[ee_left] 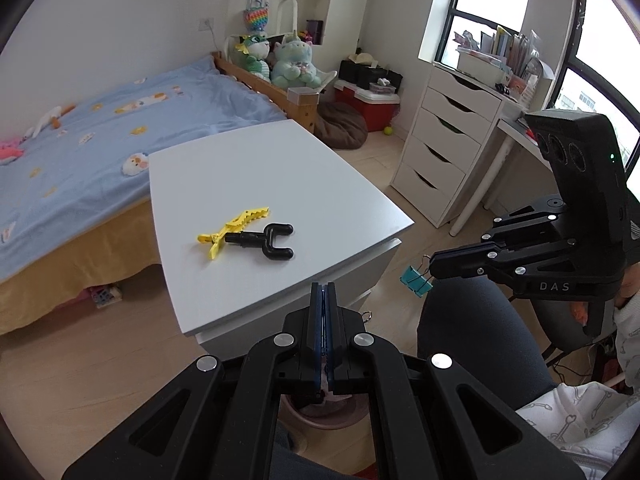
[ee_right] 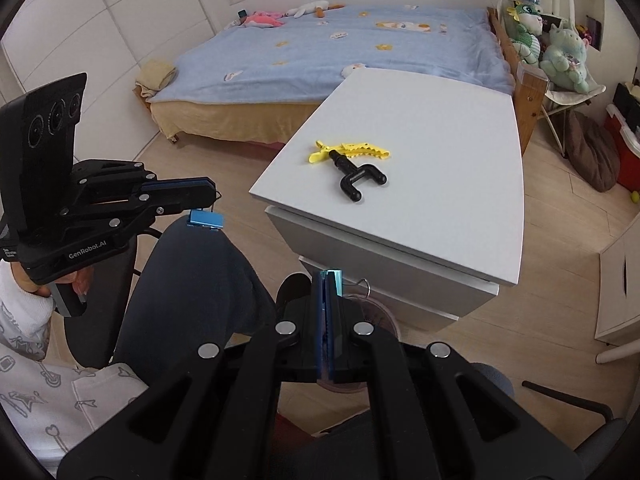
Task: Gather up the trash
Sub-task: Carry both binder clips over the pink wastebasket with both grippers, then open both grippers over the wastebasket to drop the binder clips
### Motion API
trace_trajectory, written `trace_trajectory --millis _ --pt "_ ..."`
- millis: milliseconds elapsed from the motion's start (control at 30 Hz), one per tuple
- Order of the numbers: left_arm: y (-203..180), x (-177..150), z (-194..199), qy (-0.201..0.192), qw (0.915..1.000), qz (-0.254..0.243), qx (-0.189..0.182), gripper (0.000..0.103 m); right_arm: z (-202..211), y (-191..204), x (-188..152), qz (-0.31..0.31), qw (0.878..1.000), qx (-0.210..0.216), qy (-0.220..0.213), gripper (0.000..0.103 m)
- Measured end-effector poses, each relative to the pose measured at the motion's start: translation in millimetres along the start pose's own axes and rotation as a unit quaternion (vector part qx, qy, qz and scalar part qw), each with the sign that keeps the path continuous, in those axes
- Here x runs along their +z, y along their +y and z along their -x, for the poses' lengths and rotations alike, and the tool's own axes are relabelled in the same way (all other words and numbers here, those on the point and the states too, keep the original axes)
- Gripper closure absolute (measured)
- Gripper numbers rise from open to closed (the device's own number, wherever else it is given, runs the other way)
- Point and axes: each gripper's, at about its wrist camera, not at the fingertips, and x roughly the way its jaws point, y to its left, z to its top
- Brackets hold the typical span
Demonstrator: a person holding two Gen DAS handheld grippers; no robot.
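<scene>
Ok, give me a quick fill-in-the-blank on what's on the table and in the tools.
The hair clip on the white table is ____.
The forked part touching it is ____.
The right tool is ____ on a teal binder clip.
Missing: yellow; black; shut.

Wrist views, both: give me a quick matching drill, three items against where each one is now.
Items:
1. yellow hair clip
2. teal binder clip
3. blue binder clip

Places:
A. hangs by its wire handle from the left gripper
B. lies on the white table
C. hangs by its wire handle from the right gripper

Pairs: 1-B, 2-C, 3-A
</scene>
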Motion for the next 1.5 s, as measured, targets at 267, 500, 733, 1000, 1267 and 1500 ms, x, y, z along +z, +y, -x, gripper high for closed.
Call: trace_trajectory --millis 267,500,733,1000,1267,1500 --pt "-1.0 -6.8 3.7 0.001 1.0000 0.004 -0.003 0.102 -10.6 1.2 -3.7 -0.001 1.000 0.005 0.010 0.096" --pt "-2.2 -9.8 0.7 0.009 0.9999 0.004 -0.005 0.102 -5.0 -8.1 -3.8 -0.019 0.999 -0.023 -0.013 0.008" --pt "-6.1 -10.0 -2.8 0.016 0.9998 0.001 -0.013 0.102 0.5 -15.0 -1.2 -0.036 0.998 -0.040 -0.024 0.004" --pt "-13.1 -8.0 -6.7 0.020 0.9995 -0.005 -0.023 0.102 6.7 -15.5 -0.8 -0.043 0.997 -0.054 -0.022 0.004" --pt "-23.0 -9.4 -8.5 0.025 0.9992 -0.014 -0.029 0.102 18.9 -18.5 -4.5 -0.049 0.995 -0.076 -0.040 0.004" --pt "-32.1 -7.9 -11.5 0.030 0.9985 -0.024 -0.039 0.102 32.2 -30.1 -7.2 -0.066 0.993 -0.084 -0.056 0.004"
